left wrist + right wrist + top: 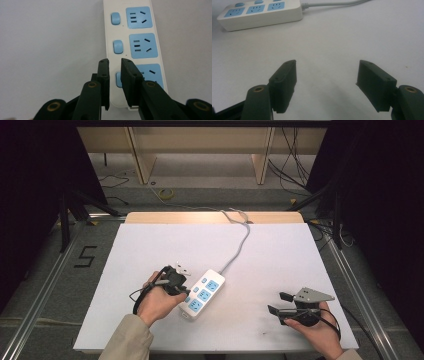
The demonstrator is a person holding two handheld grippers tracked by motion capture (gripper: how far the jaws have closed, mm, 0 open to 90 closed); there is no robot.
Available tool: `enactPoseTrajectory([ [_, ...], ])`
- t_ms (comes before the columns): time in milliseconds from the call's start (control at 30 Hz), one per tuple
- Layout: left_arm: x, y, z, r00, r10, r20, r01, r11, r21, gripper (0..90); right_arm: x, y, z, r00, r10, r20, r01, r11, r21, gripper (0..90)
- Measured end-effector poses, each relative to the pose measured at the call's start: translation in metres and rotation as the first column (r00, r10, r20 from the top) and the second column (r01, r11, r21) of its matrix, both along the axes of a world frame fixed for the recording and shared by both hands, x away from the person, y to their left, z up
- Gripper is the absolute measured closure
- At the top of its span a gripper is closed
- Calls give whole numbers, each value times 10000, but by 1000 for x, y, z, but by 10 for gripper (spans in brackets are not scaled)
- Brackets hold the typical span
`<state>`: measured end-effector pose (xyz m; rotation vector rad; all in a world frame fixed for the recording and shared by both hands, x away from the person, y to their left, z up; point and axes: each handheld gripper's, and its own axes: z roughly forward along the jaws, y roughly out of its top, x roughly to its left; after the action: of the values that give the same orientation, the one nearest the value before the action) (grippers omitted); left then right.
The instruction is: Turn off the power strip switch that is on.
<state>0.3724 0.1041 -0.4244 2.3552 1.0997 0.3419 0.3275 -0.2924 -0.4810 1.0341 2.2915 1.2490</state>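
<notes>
I work at a white table (280, 265) with a pale, matt top and a wooden strip along its far edge. The strip (204, 293) lies near the middle, at a slant, its cord (239, 247) running away to the far edge. My left gripper (115, 62) hangs over the near end of the strip, above the last blue switch (118, 79); its jaws stand narrow with a small gap and press on nothing. My right gripper (326, 65) rests low on the table at the right, well apart from the strip, jaws wide and empty. Around the table the floor (90, 265) is grey, with a black "5" (85, 256) at the left, dark curtains on both sides, and wooden frames with loose cables behind.
</notes>
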Motion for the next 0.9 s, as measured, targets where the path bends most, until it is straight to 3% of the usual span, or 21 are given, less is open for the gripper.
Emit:
enactPoseTrajectory([
  [267, -5, 11, 3, 9988, 10, 497, 9, 9992, -390, 727, 0, 0, 0, 10000, 4, 4, -4, 10000, 22, 327],
  [467, -9, 21, 0, 9948, 80, 1013, -13, 9978, -664, 647, 0, 0, 0, 10000, 10, 12, -10, 10000, 52, 327],
  [533, -10, 25, -2, 9957, 237, 900, -181, 9979, -621, 628, -1, 0, 1, 10000, 19, 15, -19, 10000, 47, 327],
  [633, -11, 31, -4, 9929, 534, 1066, -462, 9966, -682, 602, -1, 1, 1, 9999, 116, 52, -117, 9999, 37, 328],
  [900, -14, 46, -7, 9837, 1061, 1450, -849, 9858, -1449, 511, -1, 1, 1, 9999, 145, 73, -145, 9999, 12, 330],
])
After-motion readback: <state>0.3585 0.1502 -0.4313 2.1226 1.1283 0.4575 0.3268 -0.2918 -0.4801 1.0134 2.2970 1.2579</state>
